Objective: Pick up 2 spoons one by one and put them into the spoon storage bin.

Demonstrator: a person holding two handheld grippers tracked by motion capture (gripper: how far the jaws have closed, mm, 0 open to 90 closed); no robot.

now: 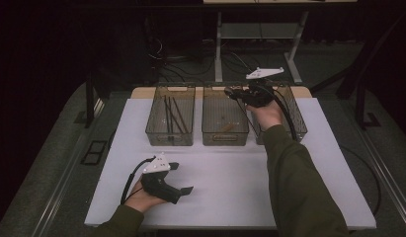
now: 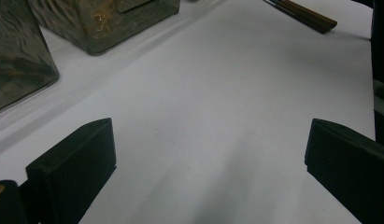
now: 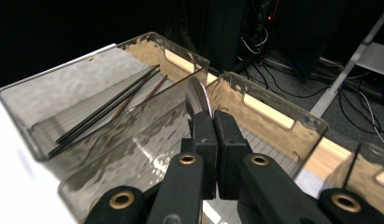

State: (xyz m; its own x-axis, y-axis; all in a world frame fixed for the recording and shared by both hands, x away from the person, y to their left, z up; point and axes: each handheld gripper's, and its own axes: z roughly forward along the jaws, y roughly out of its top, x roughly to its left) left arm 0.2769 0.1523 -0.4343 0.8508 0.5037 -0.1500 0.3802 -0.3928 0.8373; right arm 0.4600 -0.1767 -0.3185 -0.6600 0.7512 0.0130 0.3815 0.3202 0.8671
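Note:
My right gripper (image 1: 231,93) hangs over the back of the middle clear bin (image 1: 225,138). In the right gripper view its jaws (image 3: 213,119) are shut on a thin silver spoon (image 3: 197,95), whose bowl sticks up past the fingertips. The left clear bin (image 3: 21,109) holds several dark chopsticks (image 3: 105,108). A small brown piece (image 1: 227,127) lies in the middle bin. My left gripper (image 1: 183,177) rests low at the front left of the white table (image 1: 230,197). It is open with nothing between its jaws (image 2: 208,154).
A third clear bin (image 1: 300,126) stands at the right of the row, partly behind the person's right hand. In the left gripper view brown sticks (image 2: 306,14) lie on the white surface far ahead. Beyond the table are cables and a desk frame (image 1: 219,54).

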